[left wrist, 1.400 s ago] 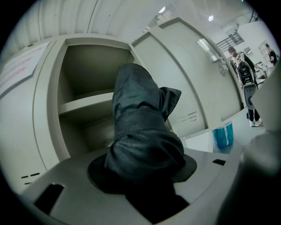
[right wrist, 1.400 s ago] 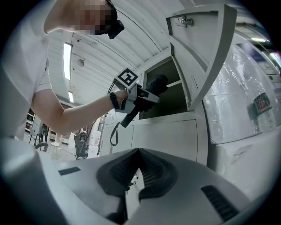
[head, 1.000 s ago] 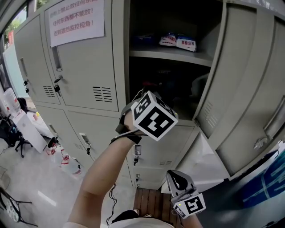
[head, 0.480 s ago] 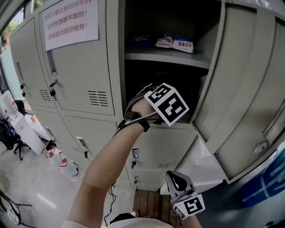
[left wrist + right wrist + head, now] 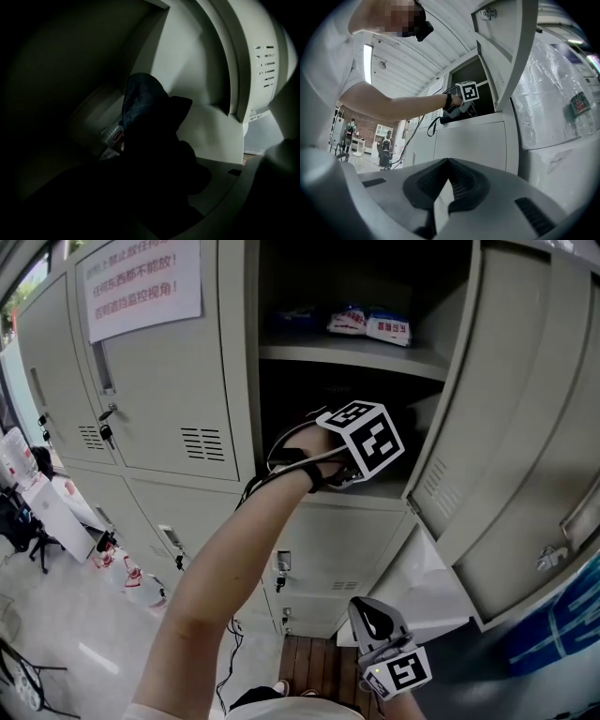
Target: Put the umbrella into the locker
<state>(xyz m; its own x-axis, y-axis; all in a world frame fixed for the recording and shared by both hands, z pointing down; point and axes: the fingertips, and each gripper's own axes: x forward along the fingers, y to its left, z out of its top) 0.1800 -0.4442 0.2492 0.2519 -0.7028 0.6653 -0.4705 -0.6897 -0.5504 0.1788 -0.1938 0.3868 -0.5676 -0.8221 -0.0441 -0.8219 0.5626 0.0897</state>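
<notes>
My left gripper (image 5: 349, 470) reaches into the lower compartment of the open grey locker (image 5: 375, 495). Only its marker cube and the hand behind it show in the head view. In the left gripper view a folded dark blue umbrella (image 5: 140, 101) rises from between the shadowed jaws, tilted over the locker floor (image 5: 220, 145). The pads are too dark to make out, but the umbrella appears held. My right gripper (image 5: 373, 617) hangs low in front of the lockers. It points level and its fingers (image 5: 461, 185) are shut together on nothing. From there the left gripper (image 5: 461, 101) shows at the locker mouth.
The locker door (image 5: 511, 418) stands open at the right. Several packets (image 5: 370, 324) lie on the shelf above. A clear bottle with a red label (image 5: 112, 136) lies deep inside. Closed lockers with keys (image 5: 108, 432) and a paper notice (image 5: 141, 282) are at the left.
My left hand has gone forward and down into the lower compartment, and its marker cube has tipped over. The right gripper has stayed where it was.
</notes>
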